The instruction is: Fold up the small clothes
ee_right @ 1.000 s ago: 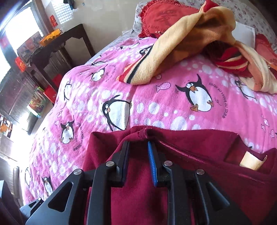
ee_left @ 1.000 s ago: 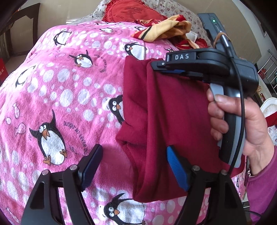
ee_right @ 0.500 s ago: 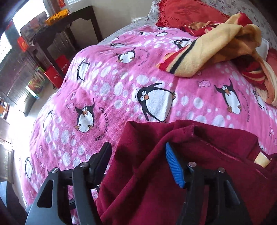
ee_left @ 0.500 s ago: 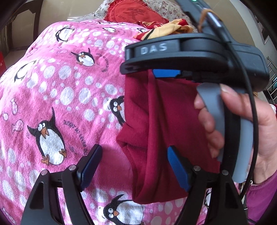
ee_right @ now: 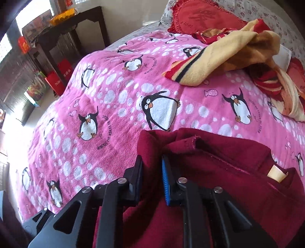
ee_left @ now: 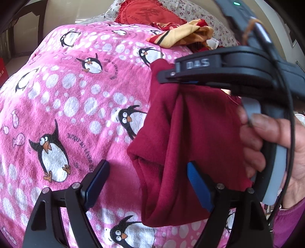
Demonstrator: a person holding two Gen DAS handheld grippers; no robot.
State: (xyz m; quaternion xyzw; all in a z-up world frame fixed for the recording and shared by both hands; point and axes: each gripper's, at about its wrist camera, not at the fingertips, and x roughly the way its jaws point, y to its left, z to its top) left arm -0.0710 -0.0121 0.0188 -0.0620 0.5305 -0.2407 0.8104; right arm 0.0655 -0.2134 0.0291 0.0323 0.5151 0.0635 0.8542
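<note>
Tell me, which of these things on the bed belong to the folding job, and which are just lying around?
In the job:
dark red garment
right gripper, clamped on its edge
left gripper, open

Lying about:
yellow and red cloth
red cushion
penguin blanket, underneath everything

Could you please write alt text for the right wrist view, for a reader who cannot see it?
The right tongs are shut on a raised fold of a dark red knit garment lying on a pink penguin-print blanket. Behind it lie a crumpled yellow and red striped cloth and a red frilled cushion.
</note>
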